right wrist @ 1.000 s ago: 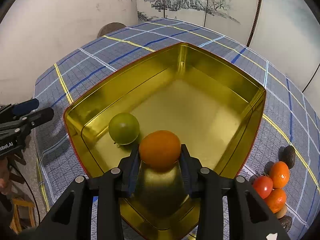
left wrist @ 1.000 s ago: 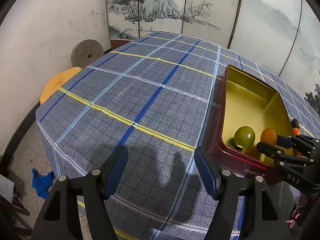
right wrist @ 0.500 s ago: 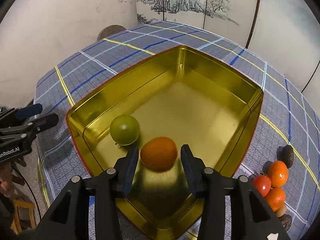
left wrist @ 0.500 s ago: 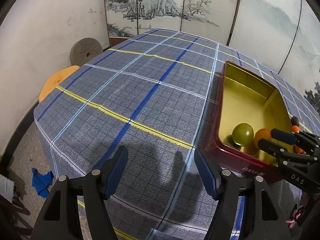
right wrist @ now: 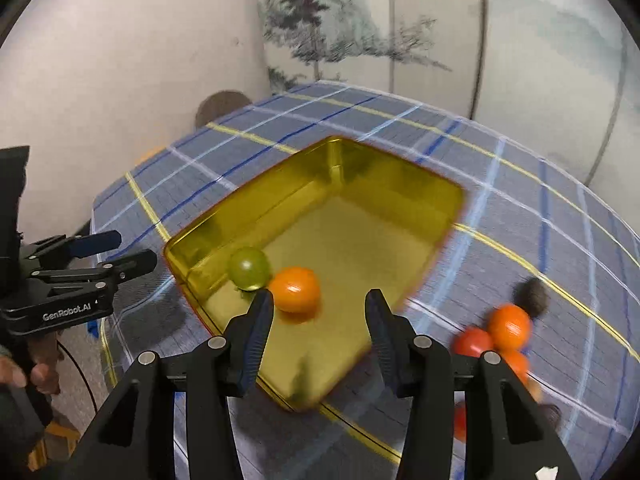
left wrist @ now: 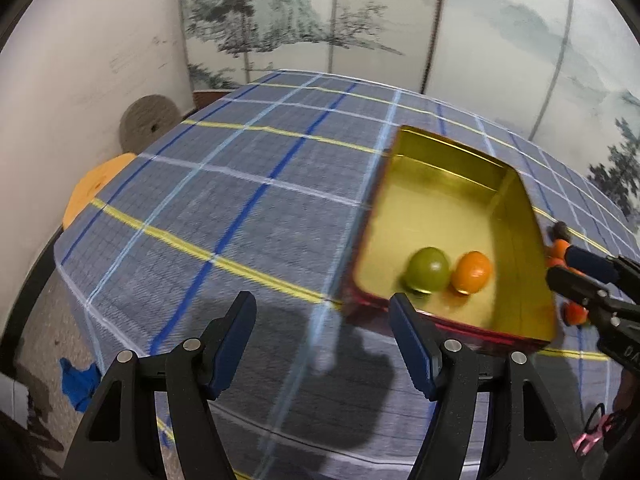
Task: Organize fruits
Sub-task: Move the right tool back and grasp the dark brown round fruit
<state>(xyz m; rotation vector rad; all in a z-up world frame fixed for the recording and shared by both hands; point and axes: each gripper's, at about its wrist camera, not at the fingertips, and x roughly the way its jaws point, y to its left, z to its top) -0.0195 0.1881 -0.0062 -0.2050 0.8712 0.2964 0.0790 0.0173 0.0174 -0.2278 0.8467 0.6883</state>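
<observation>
A gold tin tray [right wrist: 420, 196] [left wrist: 516, 204] sits on the checked tablecloth. Inside it lie a green fruit [right wrist: 249, 269] [left wrist: 428, 269] and an orange [right wrist: 295, 289] [left wrist: 472, 272], side by side near the front corner. My right gripper [right wrist: 318, 306] hangs above the tray's near part, jaws opening, nothing between them; the orange lies free just ahead of the left finger. It also shows at the right edge of the left wrist view [left wrist: 576, 270]. My left gripper [left wrist: 323, 320] is open over the bare cloth left of the tray, and appears in the right wrist view [right wrist: 120, 252].
Right of the tray lie several loose fruits: oranges [right wrist: 509, 326], a red tomato [right wrist: 474, 342] and a dark fruit [right wrist: 532, 295]. A painted folding screen [left wrist: 320, 20] stands behind the table. A round stone disc [left wrist: 149, 122] and an orange stool [left wrist: 94, 188] stand beside the table's left edge.
My right gripper let go of the orange, which now lies in the tray by the green fruit, and drew back and up. My left gripper shifted toward the tray.
</observation>
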